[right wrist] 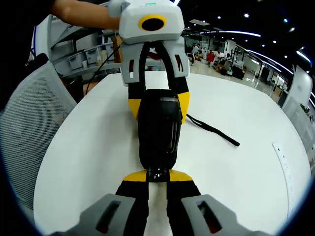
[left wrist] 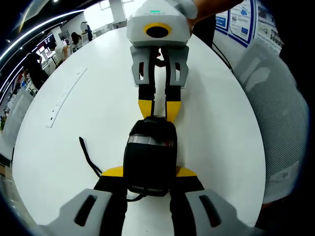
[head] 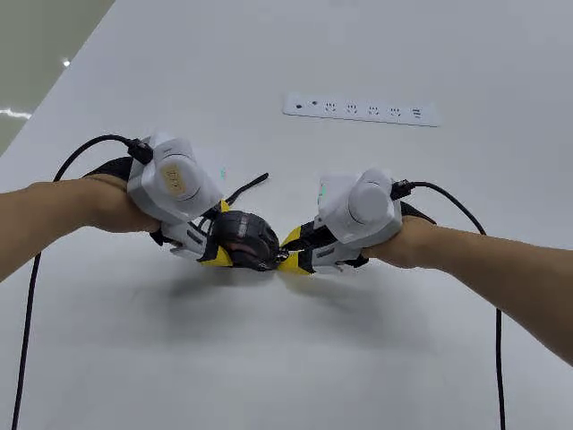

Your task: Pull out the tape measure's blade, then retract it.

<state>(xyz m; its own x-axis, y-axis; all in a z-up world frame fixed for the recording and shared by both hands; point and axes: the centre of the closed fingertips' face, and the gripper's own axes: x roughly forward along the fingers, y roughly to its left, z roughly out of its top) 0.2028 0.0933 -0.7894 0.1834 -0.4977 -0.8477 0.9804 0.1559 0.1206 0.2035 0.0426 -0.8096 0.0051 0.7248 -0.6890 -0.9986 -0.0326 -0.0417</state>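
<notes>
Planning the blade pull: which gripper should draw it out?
Right. The right gripper seems to pinch the blade tip, while the left gripper clamps the tape measure around its body, anchoring it.

White table [head: 376,54], mesh chair [right wrist: 34,128], ceiling strip lights [right wrist: 236,33].

Nothing readable right now. The pale round sticker [head: 176,179] on the left gripper [left wrist: 150,172] carries faint marks, too blurred to read. The blue wall posters [left wrist: 241,22] come out too small, and the power strip [head: 363,109] and the tape measure [head: 243,240] show no legible lettering.
</notes>
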